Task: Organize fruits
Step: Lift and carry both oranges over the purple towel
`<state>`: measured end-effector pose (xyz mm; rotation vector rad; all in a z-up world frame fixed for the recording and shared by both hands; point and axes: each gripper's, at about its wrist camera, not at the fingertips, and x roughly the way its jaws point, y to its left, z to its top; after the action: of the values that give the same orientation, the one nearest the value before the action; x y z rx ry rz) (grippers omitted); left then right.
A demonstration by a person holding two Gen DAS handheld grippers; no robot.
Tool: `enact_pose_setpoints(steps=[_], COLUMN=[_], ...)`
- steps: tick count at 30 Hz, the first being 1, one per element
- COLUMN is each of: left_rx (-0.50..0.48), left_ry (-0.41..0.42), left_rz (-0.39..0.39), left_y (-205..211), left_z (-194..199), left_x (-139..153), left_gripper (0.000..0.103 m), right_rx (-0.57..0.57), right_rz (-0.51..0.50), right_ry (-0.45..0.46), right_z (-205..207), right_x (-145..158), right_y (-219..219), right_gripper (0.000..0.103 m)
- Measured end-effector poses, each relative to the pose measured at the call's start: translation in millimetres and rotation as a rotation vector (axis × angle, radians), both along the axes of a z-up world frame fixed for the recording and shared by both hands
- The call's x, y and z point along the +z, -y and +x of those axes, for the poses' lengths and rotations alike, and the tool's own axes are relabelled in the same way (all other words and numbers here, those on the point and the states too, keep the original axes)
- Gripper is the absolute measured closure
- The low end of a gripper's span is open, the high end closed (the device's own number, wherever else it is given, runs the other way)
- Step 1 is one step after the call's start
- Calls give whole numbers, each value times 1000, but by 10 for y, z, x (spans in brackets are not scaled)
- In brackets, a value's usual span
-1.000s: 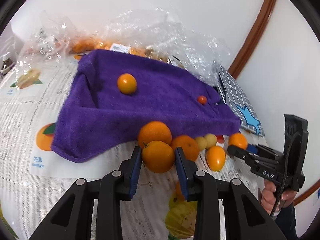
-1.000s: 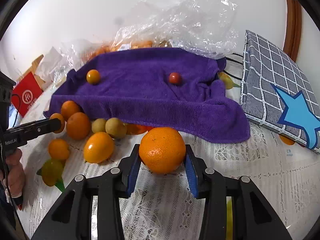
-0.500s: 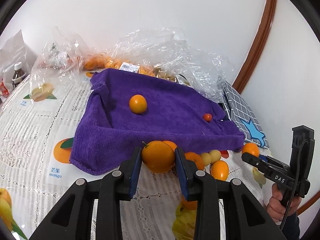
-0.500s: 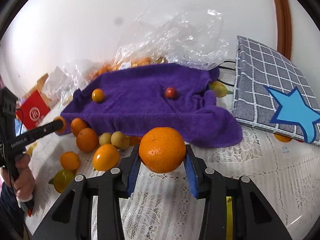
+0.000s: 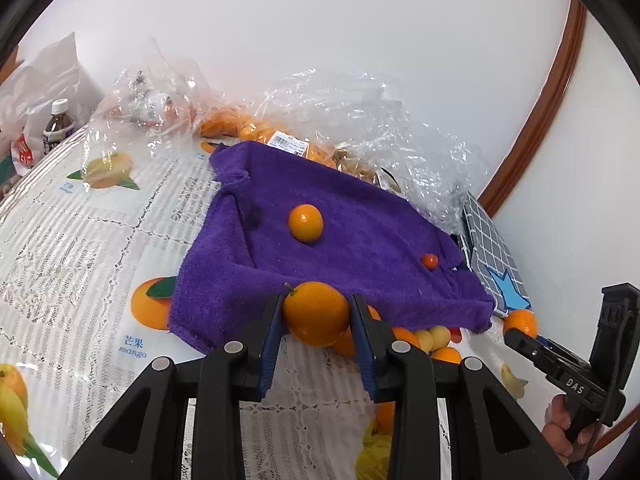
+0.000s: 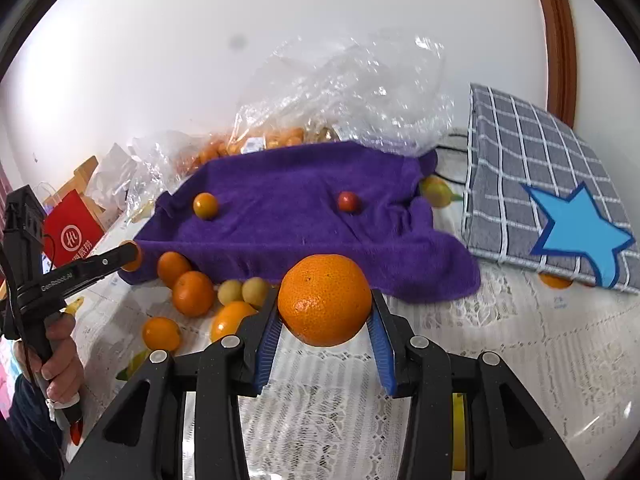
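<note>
My left gripper (image 5: 316, 316) is shut on an orange with a short stem (image 5: 315, 314), held above the table near the front edge of the purple towel (image 5: 360, 248). My right gripper (image 6: 324, 312) is shut on a larger orange (image 6: 325, 300), also lifted, in front of the towel (image 6: 304, 224). On the towel lie a small orange (image 5: 305, 223) and a small red fruit (image 5: 430, 260). Several oranges and pale yellow fruits (image 6: 192, 292) lie loose on the table at the towel's front edge. The right gripper also shows in the left wrist view (image 5: 516, 334).
Clear plastic bags with more oranges (image 5: 240, 128) sit behind the towel against the wall. A grey checked cloth with a blue star (image 6: 552, 208) lies right of the towel. A bottle (image 5: 58, 128) and a red paper bag (image 6: 72, 236) stand at the table's left.
Both grippers have risen and drawn back from the fruit pile, each still holding its orange. The towel and the loose fruits now sit lower and farther in view.
</note>
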<state>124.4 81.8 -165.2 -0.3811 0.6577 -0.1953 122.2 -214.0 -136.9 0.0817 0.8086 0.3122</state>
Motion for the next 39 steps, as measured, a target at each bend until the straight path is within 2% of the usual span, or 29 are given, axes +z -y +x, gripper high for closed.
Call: enact_pose_setpoints(steps=[13,19,27,32,36,39], left_rx=[31,64,125,151,144,143], left_ry=[36,50,42,21,64,47], left_rz=[-9,-21,16,-57,-26,-3], left_y=[-80,-158,-178,-290,-227,-143], left_z=[-57,-89,-24,171,472,729], left_x=[76,97,121,277,479,451], left_gripper=[71,71,71,71,71,71], right_rx=[-13,-17,-4,4,-3,-24], right_rz=[54,50,45,2,-6,1], right_ry=[64,73,127,138,152,142], right_z=[49,183,438,639,863,976], right_x=[324,350,420,455,480,406], right_y=[70,40,-12,-5,23,17], right_gripper=[61,61,61,61,61,61])
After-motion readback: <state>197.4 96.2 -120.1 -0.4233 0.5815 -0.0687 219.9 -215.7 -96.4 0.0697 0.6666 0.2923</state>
